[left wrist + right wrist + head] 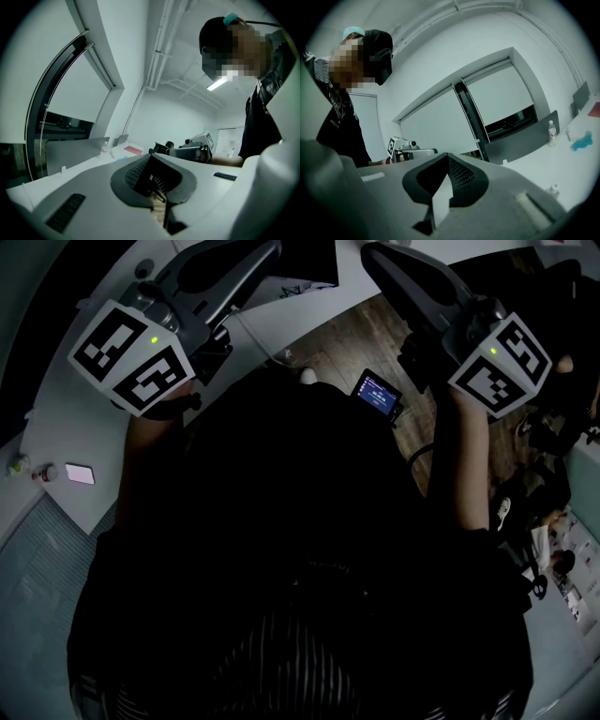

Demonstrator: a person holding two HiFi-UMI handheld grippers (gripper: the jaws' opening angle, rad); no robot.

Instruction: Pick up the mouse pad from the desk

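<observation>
Reach not yet begun, nothing grasped

Left gripper [157,187] and right gripper [443,183] both clenched, empty, held clear of white desk [61,423]. Probable mouse pad, a flat pink rectangle [80,473], near desk's left edge. Next: swing over, open, pinch an edge.

No words to read here: the small screen [377,393] glows blue, its print too tiny to make out.

Your left gripper [151,159] and right gripper [447,158] are pale grey with black, grid-textured pads. Each marker cube [131,357] shows black-and-white squares and a green light. The desk [66,418] is white, the floor [375,334] brown wood-grain. The small screen [377,393] glows blue. Your top [281,521] is black.
</observation>
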